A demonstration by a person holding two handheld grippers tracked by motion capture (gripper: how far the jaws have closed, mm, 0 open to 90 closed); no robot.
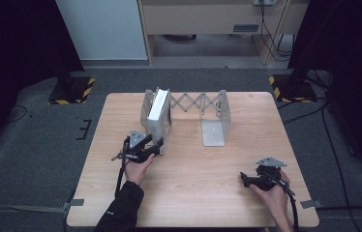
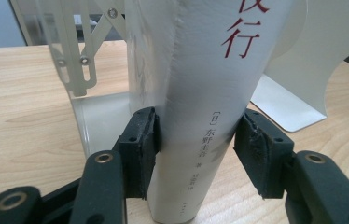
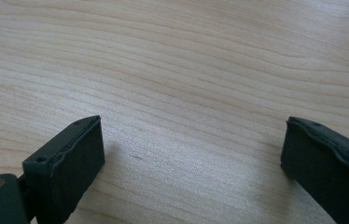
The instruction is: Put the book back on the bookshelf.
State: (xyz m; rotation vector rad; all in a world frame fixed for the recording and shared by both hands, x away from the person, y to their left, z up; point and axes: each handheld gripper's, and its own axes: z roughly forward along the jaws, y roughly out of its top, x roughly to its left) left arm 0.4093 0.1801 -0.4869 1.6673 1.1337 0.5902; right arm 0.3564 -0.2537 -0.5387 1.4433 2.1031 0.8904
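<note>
A white book (image 1: 158,108) stands upright at the left end of a pale metal expanding book rack (image 1: 216,103) on the wooden table (image 1: 193,193). In the left gripper view its spine (image 2: 200,84) carries red and grey printed characters. My left gripper (image 1: 158,145) is shut on the lower spine, one black pad (image 2: 140,149) pressed to each side. My right gripper (image 1: 242,178) rests low over bare wood near the table's front right. Its jaws stand wide apart in the right gripper view (image 3: 191,154), with nothing between them.
The rack's scissor links (image 1: 193,102) span to its right end plate (image 1: 214,131), and the slot between is vacant. Black stands with yellow-striped bases (image 1: 72,89) sit on the floor beyond both far corners. Cables (image 1: 334,145) trail across the grey carpet on the right.
</note>
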